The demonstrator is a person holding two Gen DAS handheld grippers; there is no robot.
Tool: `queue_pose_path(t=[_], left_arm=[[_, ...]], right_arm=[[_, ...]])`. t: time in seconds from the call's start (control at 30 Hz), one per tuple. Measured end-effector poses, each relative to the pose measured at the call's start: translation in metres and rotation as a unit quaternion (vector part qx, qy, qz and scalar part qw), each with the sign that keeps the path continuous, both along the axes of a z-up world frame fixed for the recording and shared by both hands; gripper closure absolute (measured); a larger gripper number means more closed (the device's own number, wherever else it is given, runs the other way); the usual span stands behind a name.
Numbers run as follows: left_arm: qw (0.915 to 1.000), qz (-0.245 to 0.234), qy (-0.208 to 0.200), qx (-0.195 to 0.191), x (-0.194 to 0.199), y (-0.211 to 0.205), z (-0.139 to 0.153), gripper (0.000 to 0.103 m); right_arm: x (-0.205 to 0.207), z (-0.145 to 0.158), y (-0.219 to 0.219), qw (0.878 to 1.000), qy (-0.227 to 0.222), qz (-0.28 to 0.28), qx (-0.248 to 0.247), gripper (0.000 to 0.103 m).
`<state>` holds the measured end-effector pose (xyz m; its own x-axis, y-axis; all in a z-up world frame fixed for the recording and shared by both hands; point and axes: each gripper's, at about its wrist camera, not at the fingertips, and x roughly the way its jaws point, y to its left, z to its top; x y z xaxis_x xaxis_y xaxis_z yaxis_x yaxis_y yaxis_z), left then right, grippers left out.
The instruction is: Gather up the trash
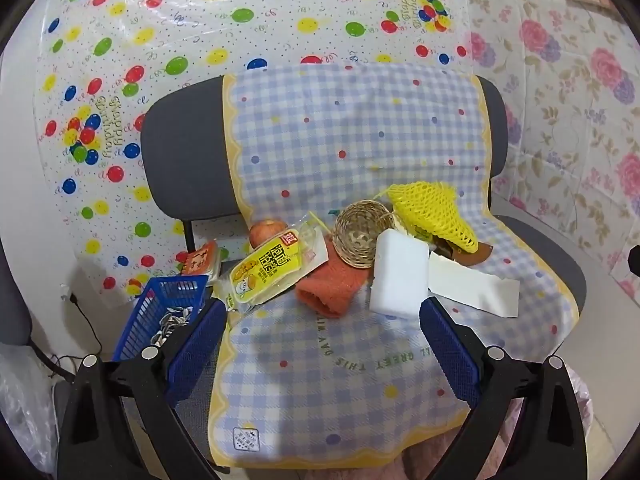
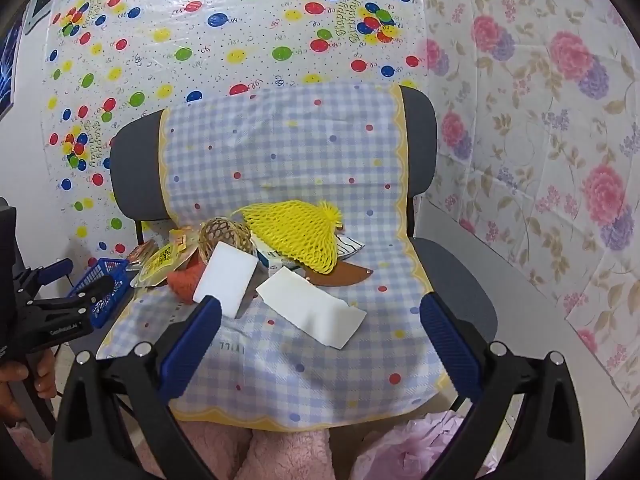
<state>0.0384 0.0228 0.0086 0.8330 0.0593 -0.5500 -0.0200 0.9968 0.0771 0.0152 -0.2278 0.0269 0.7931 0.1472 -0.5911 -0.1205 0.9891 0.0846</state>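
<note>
Both grippers spread wide and empty in front of a cloth-covered chair holding mixed trash.

The left gripper and the right gripper hover over the checked cloth, jaws apart, touching nothing. On the seat lie a yellow foam net, two white foam blocks, a wicker basket, an orange cloth and a yellow snack wrapper. A blue basket sits left of the seat.
</note>
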Motion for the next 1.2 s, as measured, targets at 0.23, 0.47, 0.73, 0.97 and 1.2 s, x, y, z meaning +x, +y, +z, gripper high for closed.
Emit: queue_pose_path(t=[0.23, 0.47, 0.73, 0.97, 1.2], left_arm=[[0.9999, 0.001, 0.011, 0.002, 0.011, 0.01, -0.004, 0.008], [0.9999, 0.01, 0.007, 0.001, 0.01, 0.004, -0.014, 0.008], [0.9998, 0.018, 0.013, 0.001, 0.013, 0.01, -0.02, 0.008], [0.9991, 0.027, 0.031, 0.001, 0.021, 0.011, -0.028, 0.008], [0.9991, 0.027, 0.032, 0.001, 0.019, 0.011, -0.029, 0.008]], right_arm=[[0.005, -0.005, 0.007, 1.0, 0.007, 0.007, -0.006, 0.006], [0.01, -0.011, 0.015, 1.0, 0.008, 0.015, -0.009, 0.006], [0.017, -0.018, 0.018, 1.0, 0.008, 0.022, -0.012, 0.006], [0.022, -0.026, 0.016, 1.0, 0.016, 0.021, -0.008, 0.006], [0.025, -0.028, 0.018, 0.999, 0.017, 0.026, -0.009, 0.006]])
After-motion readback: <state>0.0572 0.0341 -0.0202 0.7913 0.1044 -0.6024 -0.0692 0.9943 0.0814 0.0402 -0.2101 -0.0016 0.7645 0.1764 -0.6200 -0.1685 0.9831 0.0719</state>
